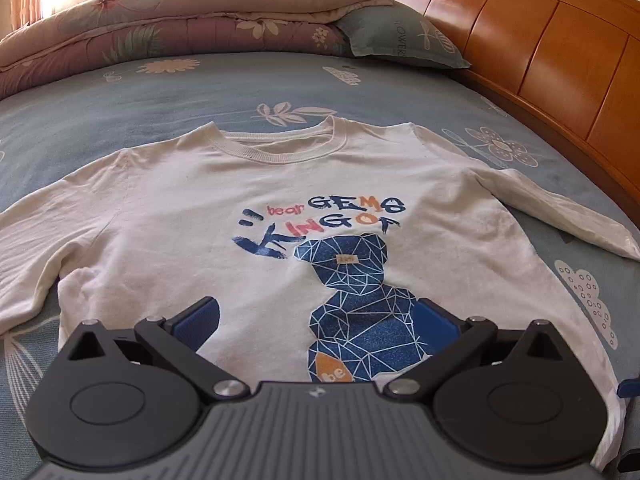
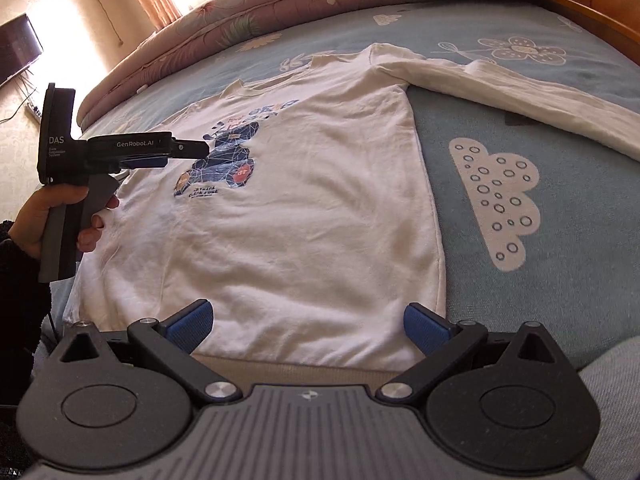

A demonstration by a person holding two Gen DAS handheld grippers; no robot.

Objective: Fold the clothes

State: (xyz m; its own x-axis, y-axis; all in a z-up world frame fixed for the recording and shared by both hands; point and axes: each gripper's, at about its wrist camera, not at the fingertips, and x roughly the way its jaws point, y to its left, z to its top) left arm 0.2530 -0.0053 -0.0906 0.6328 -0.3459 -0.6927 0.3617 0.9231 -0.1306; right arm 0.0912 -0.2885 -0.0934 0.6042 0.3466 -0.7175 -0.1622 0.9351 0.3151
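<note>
The white shirt lies flat and unfolded on the bed; all folds remain. Left hand-held gripper and right hand-held gripper are spread, holding nothing.

Left gripper, fingers spread, hovers seemingly above flat white shirt.

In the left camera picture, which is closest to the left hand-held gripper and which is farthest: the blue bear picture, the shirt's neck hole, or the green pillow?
1. Blue geometric bear print on the white long-sleeved shirt, right by the left hand-held gripper.
2. Ribbed round collar, farther up the shirt.
3. Grey-green printed pillow, far back by the orange wooden headboard.
</note>
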